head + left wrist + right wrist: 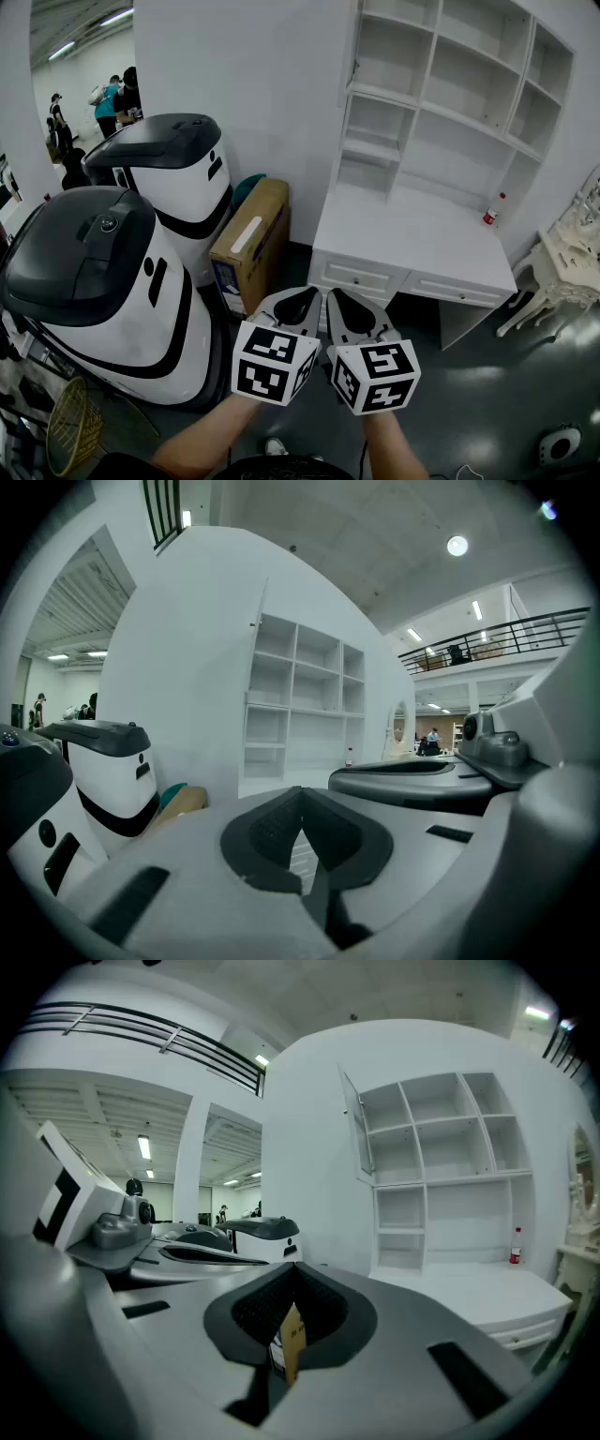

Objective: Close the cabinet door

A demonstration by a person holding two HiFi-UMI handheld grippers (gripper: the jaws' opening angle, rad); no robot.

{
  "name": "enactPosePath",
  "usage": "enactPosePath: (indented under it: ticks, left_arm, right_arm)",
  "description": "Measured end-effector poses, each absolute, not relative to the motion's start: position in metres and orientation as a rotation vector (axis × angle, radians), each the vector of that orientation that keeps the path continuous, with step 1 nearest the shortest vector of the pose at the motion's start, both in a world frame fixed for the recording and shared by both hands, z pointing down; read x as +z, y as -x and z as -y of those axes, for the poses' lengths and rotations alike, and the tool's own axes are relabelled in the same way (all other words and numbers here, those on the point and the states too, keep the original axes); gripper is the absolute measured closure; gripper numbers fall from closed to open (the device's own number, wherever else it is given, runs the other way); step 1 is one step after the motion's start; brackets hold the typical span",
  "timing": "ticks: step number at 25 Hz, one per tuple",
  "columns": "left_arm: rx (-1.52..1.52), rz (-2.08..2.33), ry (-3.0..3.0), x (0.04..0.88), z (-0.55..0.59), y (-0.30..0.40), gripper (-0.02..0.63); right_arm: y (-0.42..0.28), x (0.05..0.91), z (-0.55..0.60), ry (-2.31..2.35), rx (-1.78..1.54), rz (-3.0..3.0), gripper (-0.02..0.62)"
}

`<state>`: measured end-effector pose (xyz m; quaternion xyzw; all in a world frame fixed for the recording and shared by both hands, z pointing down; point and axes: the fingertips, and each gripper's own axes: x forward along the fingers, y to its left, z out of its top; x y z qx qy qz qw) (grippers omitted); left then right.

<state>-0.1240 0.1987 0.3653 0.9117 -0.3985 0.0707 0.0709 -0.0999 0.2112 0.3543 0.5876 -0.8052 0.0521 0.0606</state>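
A white desk [412, 234] carries an open shelf unit [450, 84]. At the unit's upper left its narrow white cabinet door [355, 47] stands swung out, edge-on to me; it also shows as the cabinet door [353, 1119] and the cabinet door [259, 621] in the gripper views. Both grippers are held side by side low in the head view, well short of the desk and pointing at it. The left gripper [302, 298] [302, 799] is shut on nothing. The right gripper [341, 300] [298, 1274] is shut too, with nothing between its pads.
Two big white-and-black machines [103, 281] [178, 178] fill the left side, with a cardboard box [251, 244] leaning by the wall. A red-capped bottle [489, 210] stands on the desk. Ornate white furniture [567, 262] is at right, a wicker basket [73, 427] lower left, people far back.
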Motion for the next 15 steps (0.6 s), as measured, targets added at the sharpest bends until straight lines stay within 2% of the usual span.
enactPosePath:
  ticks: [15]
  left_arm:
    - [0.197, 1.188, -2.769, 0.361, -0.187, 0.143, 0.594]
  right_arm:
    - [0.120, 0.353, -0.203, -1.794, 0.142, 2.433, 0.574]
